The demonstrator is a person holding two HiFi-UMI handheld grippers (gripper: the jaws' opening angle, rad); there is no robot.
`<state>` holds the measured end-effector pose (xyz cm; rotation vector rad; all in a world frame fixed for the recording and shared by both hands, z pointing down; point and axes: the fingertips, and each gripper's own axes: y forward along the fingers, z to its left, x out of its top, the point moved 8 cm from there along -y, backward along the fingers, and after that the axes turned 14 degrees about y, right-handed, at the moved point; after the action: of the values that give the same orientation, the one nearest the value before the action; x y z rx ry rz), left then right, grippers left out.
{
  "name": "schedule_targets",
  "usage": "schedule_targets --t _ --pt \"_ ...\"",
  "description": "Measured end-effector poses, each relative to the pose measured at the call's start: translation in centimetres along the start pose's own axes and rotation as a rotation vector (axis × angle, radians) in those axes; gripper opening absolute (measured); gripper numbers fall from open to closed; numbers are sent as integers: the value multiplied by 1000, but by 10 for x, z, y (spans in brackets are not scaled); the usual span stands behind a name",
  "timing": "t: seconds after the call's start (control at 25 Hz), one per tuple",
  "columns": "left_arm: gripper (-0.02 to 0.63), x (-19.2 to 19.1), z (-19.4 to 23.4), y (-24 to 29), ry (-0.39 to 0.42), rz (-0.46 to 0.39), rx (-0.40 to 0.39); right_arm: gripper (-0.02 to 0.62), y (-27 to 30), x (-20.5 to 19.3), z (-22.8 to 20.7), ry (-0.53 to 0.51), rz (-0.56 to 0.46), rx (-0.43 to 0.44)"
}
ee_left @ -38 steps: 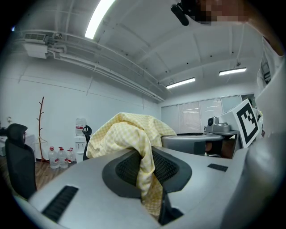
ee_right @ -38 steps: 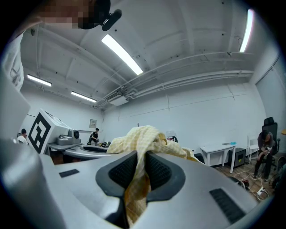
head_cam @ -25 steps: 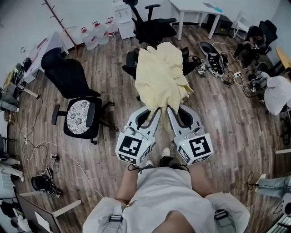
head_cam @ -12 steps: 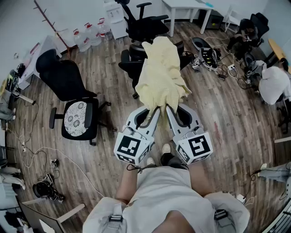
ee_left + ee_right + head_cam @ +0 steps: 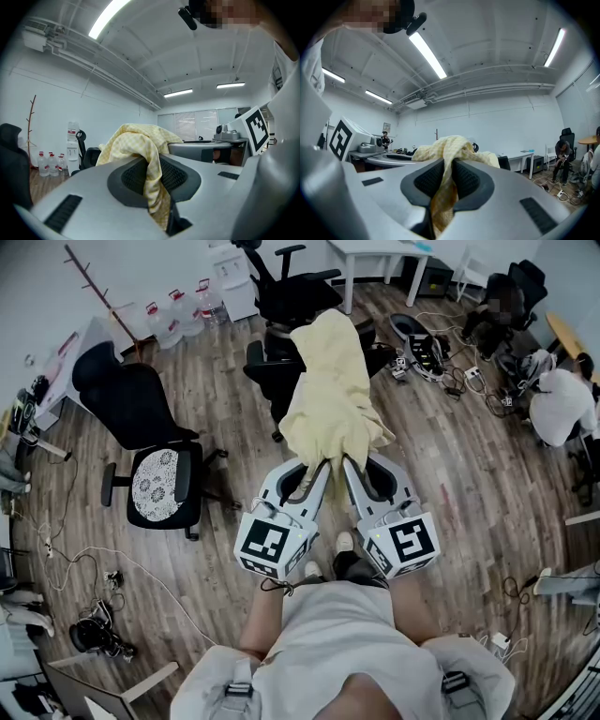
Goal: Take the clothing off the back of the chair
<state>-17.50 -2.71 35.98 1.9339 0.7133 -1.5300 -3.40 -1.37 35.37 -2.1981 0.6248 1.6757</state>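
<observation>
We look down from head height at a wood floor (image 5: 469,493) in an office room. The clothing (image 5: 328,399) is a pale yellow garment with a fine check pattern, soft and creased. It hangs in a long bunched fold in the middle of the scene. Its near end narrows to a gathered twist where both tools meet it.

The left hand-held gripper (image 5: 324,466) is clenched on that near edge. In its own view, a strip of checked cloth is squeezed between the black ribbed pads (image 5: 133,176). The right hand-held gripper (image 5: 346,466) sits just beside it and grasps the same edge the same way, its pads (image 5: 425,178) pressed on the cloth.

From the two grips the clothing runs away from us, over a black chair (image 5: 267,367). We cannot tell whether its far end rests on the chair back. A second black chair with a patterned seat cushion (image 5: 159,486) stands well apart at the left.
</observation>
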Motion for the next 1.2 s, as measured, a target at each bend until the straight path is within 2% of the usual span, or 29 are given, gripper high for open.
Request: schedule_targets --t 1.2 --pt "69 -2 -16 -58 -3 -7 12 66 -35 -10 42 -9 9 8"
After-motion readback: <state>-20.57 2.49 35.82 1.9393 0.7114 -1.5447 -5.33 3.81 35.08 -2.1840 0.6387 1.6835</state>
